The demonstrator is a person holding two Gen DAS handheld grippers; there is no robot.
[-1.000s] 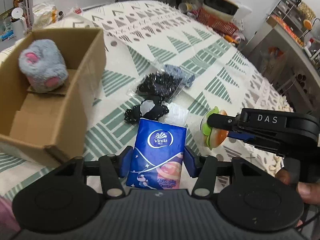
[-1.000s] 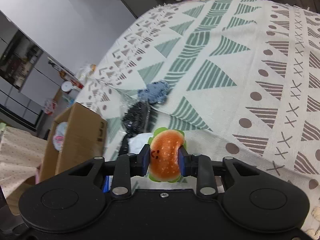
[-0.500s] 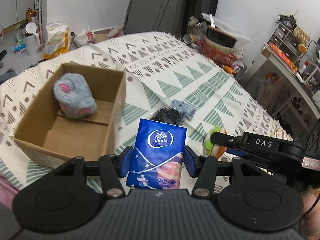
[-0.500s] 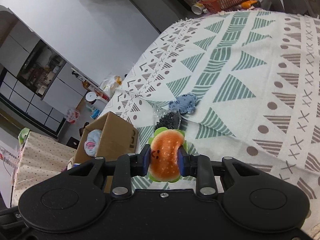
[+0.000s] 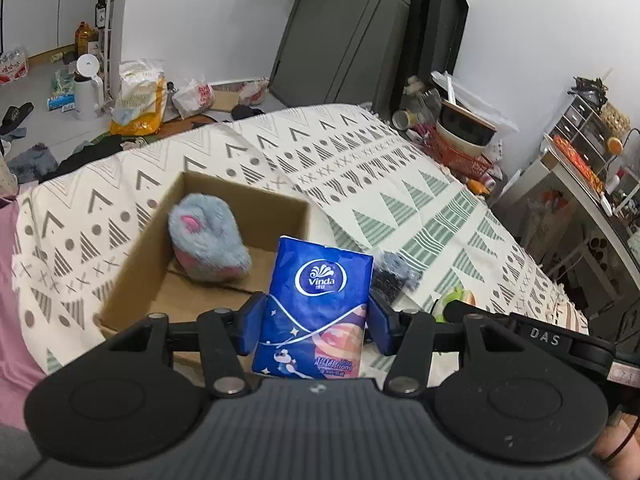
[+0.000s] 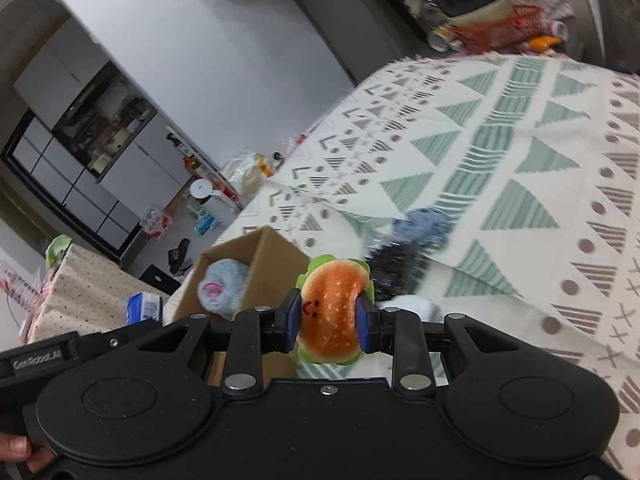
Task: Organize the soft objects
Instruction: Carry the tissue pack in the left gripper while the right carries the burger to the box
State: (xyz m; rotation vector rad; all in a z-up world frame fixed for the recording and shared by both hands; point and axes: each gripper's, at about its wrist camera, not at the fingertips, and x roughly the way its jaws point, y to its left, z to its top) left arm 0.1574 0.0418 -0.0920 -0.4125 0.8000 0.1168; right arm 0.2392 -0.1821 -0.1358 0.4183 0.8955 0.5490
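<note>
In the left wrist view, the left gripper (image 5: 317,322) squeezes one blue tissue pack (image 5: 316,304) between its two blue pads (image 5: 256,322). The pack stands up in the middle, held above the table. One open cardboard box (image 5: 136,264) sits at about 10 o'clock from the pack. Inside it lies one fluffy gray toy (image 5: 208,242) with pink spots. The pack covers the box's near right corner. At 3 o'clock from the pack is one dark beaded bag (image 5: 386,280), and one small blue-gray fuzzy thing (image 5: 398,264) rests at its far end. The right gripper (image 5: 452,307) reaches in at 4 o'clock, and a bit of the burger toy (image 5: 454,295) peeks out by its tip. All of this is over one table cloth (image 5: 400,184) with green triangles. One red basket (image 5: 456,156) stands at the far edge, at 1 o'clock.

In the right wrist view, the right gripper (image 6: 328,320) pinches one burger toy (image 6: 330,312) with a little face between its pads. The box (image 6: 276,256) with the gray toy (image 6: 220,286) is at 9 o'clock from the burger. The left gripper (image 6: 132,320) comes in at 8 o'clock with the tissue pack (image 6: 144,309). The beaded bag (image 6: 396,266) and the blue-gray thing (image 6: 424,226) lie at 2 o'clock, blurry. Something white (image 6: 412,305) lies just right of the burger. A fingertip (image 6: 16,448) shows at the bottom left corner.
</note>
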